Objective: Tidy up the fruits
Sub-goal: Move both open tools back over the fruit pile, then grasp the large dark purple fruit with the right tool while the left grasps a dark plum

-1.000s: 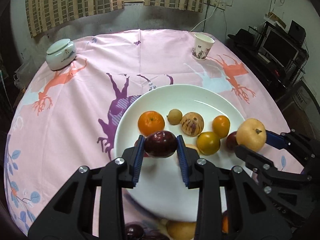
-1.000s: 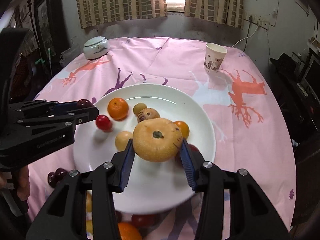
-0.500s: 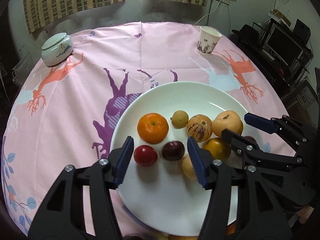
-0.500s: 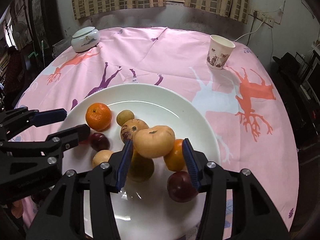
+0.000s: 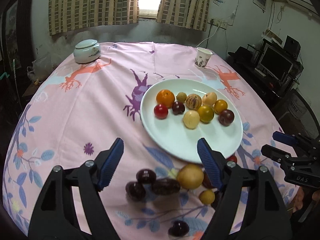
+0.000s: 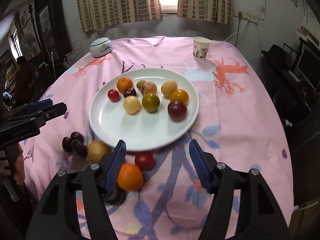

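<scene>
Our left gripper [image 5: 160,160] hangs with its jaws spread wide and nothing between them, above the pink tablecloth [image 5: 80,120] just short of the white plate [image 5: 176,140]. Our right gripper [image 6: 157,160] is likewise wide open and empty, hovering at the near rim of the same plate.

Below the left gripper lies a loose cluster on the cloth: three dark plums [image 5: 146,176] touching one another, a yellow pear-like fruit [image 5: 190,177] just beside them, a small yellow fruit [image 5: 207,197] nearer us, and another dark plum [image 5: 179,228] apart at the bottom edge. In the right view, an orange [image 6: 130,177] sits partly behind our left-hand finger pad, with a red fruit [image 6: 144,160] touching its far side and close to the plate rim. A dark fruit [image 6: 115,196] is mostly hidden under that same finger.

On the plate rest ten fruits, among them a tangerine [image 6: 124,84], a red plum [image 6: 113,95], a striped melon-like fruit [image 6: 148,88] and a dark plum [image 6: 177,110] near the right rim.

Farther off stand a lidded ceramic jar [image 6: 101,47] at the left and a paper cup [image 6: 201,48] at the right, both well apart from the plate. Checked curtains [image 6: 120,4] hang behind the table.
</scene>
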A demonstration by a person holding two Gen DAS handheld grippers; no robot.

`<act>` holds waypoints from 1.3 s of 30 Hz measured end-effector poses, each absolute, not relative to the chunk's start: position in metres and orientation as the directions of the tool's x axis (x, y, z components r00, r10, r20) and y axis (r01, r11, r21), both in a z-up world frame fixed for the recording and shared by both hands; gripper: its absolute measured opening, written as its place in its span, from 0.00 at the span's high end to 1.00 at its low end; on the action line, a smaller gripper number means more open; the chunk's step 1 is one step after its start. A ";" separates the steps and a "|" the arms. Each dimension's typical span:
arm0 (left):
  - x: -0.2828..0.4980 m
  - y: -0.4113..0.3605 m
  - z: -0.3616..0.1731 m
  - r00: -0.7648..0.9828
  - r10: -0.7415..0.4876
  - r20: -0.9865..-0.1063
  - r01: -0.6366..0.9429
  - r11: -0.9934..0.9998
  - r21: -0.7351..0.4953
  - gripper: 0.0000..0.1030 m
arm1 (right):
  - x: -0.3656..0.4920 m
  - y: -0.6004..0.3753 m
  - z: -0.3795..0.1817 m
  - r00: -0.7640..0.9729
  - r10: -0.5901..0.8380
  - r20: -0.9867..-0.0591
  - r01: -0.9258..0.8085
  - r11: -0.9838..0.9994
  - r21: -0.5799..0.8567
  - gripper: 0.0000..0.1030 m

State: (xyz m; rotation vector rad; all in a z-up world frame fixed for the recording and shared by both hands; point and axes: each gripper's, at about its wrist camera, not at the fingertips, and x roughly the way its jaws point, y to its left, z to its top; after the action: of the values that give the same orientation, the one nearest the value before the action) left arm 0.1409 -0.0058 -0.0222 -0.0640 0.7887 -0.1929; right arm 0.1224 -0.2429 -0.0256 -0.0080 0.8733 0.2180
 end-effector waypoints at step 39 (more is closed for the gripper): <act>0.043 0.011 -0.082 0.595 -0.174 -0.785 0.146 0.983 -0.107 0.13 | 0.075 -0.166 -0.105 0.509 0.203 -0.837 -0.291 0.955 0.055 0.55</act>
State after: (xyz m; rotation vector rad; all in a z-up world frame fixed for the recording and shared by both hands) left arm 0.0434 0.0110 -0.0816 -0.0320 0.9151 -0.1858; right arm 0.0752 -0.1663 -0.1051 -0.0971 0.9937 0.2976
